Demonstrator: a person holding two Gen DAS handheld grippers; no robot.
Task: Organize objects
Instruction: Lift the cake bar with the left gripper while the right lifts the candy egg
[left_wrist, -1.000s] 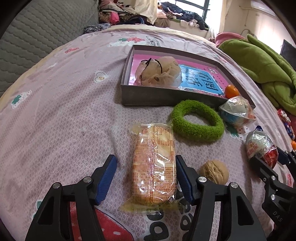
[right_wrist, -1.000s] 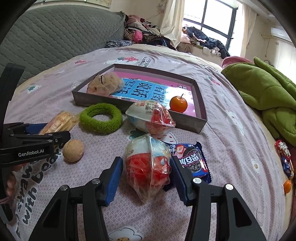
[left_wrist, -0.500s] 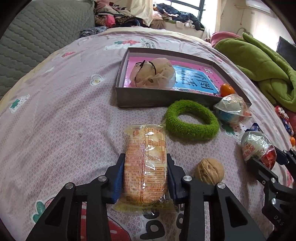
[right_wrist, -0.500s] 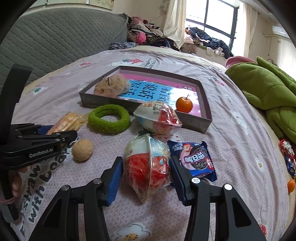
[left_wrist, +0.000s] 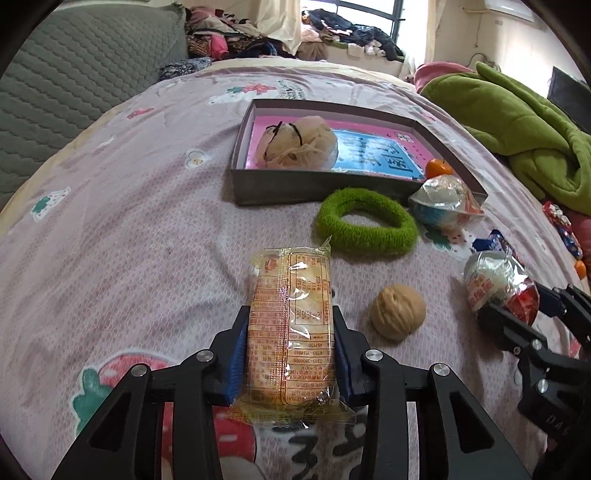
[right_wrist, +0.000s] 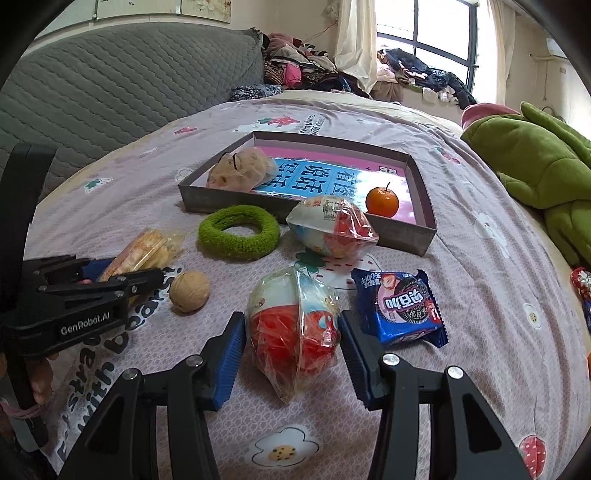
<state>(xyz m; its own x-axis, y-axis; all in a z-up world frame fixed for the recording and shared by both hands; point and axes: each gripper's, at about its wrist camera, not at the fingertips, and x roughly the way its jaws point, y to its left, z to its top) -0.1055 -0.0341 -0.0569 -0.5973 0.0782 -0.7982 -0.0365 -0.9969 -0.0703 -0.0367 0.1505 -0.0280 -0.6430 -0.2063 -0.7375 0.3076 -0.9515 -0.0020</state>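
A clear-wrapped biscuit packet (left_wrist: 291, 325) lies lengthwise between the blue pads of my left gripper (left_wrist: 290, 350), which is shut on it just above the bedspread. My right gripper (right_wrist: 293, 350) is shut on a red-and-white egg-shaped snack pack (right_wrist: 291, 325), its pads against the crinkled wrapper. Beyond both stands a grey shallow box (left_wrist: 321, 188) holding a pink and blue book, a beige tied bag (left_wrist: 301, 147) and a tangerine (right_wrist: 382, 201).
A walnut (left_wrist: 398, 312), a green fuzzy ring (left_wrist: 369, 242), a second egg pack (right_wrist: 332, 230) and a blue cookie packet (right_wrist: 400, 308) lie on the bedspread before the box. A green blanket (left_wrist: 517, 122) is heaped at the right, a grey headboard (right_wrist: 129, 85) at the left.
The left jaws closed from wide apart onto the biscuit packet, and that gripper rose slightly. The right jaws narrowed a little onto the egg pack.
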